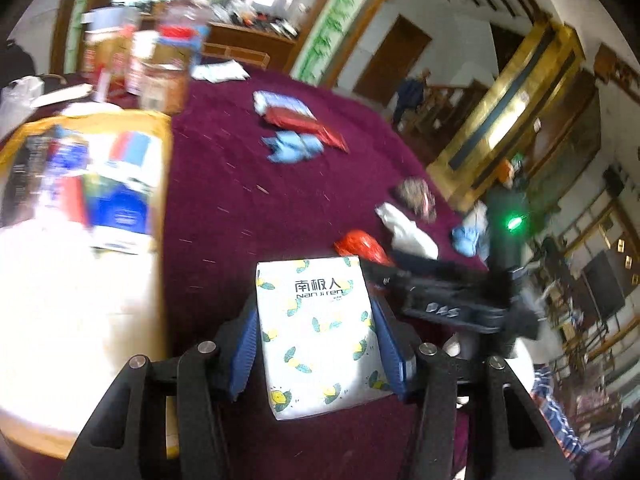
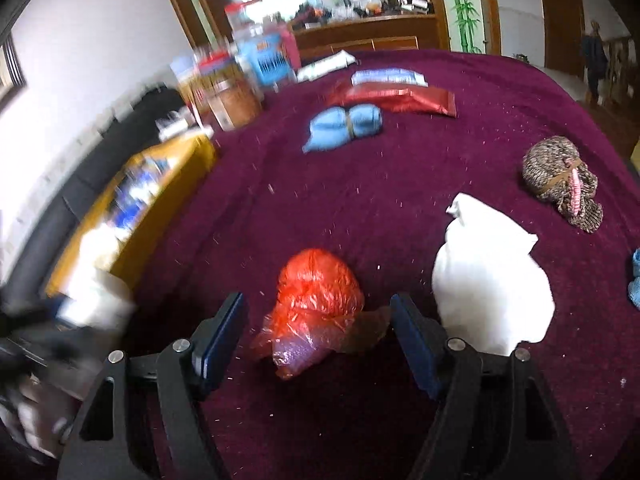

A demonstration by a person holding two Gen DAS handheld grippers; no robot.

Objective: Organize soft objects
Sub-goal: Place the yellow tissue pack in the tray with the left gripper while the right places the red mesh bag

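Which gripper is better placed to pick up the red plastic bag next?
Right. The right gripper is open with the red plastic bag lying between its fingers, while the left gripper is already shut on the tissue pack.

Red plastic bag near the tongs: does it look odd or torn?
The red plastic bag lies crumpled on the purple cloth, its loose end splayed flat toward the camera. No tear or spill is visible; it just looks untidy beside the white bundle.

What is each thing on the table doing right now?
Tissue pack: squeezed in the left tool.
Red plastic bag: crumpled, lying loose between the open right tool pads.
White bag: lying untouched.
Blue cloth roll: tied, lying.
Yellow box: open, stuffed.
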